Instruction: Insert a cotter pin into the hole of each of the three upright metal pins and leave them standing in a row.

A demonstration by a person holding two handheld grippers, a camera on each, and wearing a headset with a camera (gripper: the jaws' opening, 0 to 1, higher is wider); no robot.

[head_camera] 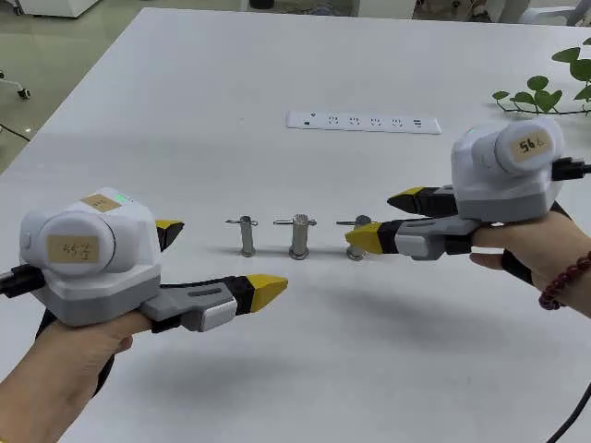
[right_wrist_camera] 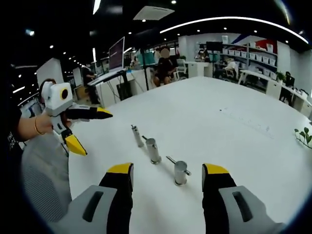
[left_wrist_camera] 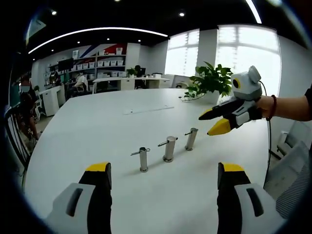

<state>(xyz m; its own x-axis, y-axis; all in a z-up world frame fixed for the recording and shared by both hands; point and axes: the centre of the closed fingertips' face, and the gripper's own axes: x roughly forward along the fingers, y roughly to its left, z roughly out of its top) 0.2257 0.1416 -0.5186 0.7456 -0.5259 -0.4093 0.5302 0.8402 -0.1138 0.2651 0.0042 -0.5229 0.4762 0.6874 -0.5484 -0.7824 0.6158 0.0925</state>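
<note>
Three short metal pins stand upright in a row on the white table: the left pin [head_camera: 247,236], the middle pin [head_camera: 299,237] and the right pin [head_camera: 357,238]. Each carries a thin cotter pin through its top, sticking out sideways. From the left gripper view they appear as pins [left_wrist_camera: 143,160], [left_wrist_camera: 169,148], [left_wrist_camera: 190,139]; from the right gripper view as [right_wrist_camera: 137,136], [right_wrist_camera: 153,150], [right_wrist_camera: 180,172]. My left gripper [head_camera: 222,260] is open and holds nothing, below-left of the row. My right gripper [head_camera: 385,220] is open and holds nothing, just right of the right pin.
A white power strip [head_camera: 364,122] lies farther back on the table [head_camera: 277,369]. A green plant [head_camera: 554,88] stands at the table's far right edge. In the right gripper view, a seated person [right_wrist_camera: 165,62] and office desks are beyond the table.
</note>
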